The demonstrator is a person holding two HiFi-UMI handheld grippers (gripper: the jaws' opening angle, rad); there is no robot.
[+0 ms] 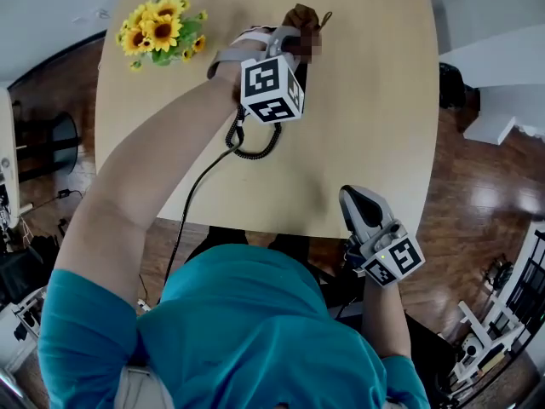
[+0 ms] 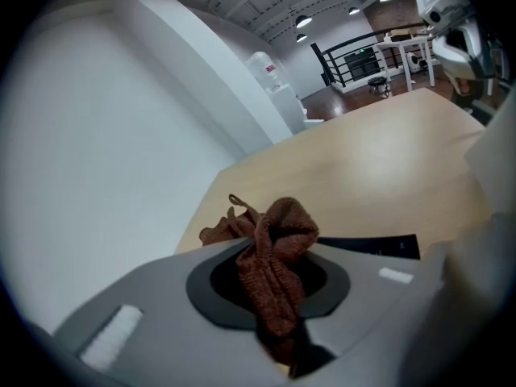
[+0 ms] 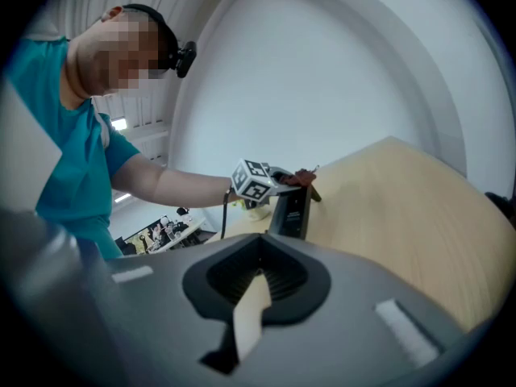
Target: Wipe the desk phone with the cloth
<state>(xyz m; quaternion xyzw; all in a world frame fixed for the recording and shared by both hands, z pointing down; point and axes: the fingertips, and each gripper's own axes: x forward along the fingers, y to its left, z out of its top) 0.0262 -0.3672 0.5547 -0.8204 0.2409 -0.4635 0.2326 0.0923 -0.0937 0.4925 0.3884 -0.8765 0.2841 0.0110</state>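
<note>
A brown cloth (image 2: 274, 264) hangs bunched between the jaws of my left gripper (image 2: 278, 297), which is shut on it. In the head view that gripper (image 1: 294, 45) reaches to the table's far middle, with the cloth (image 1: 302, 17) showing past its tip. The dark desk phone (image 3: 294, 212) stands right under it, mostly hidden from the head camera; its top edge (image 2: 371, 247) shows just beyond the cloth. The coiled cord (image 1: 254, 148) trails toward me. My right gripper (image 1: 356, 198) hovers at the near table edge, shut and holding nothing (image 3: 250, 313).
A bunch of sunflowers (image 1: 160, 31) stands at the table's far left. The light wooden table (image 1: 375, 100) is bare to the right of the phone. A black cable (image 1: 192, 203) runs off the near edge. Dark wooden floor surrounds the table.
</note>
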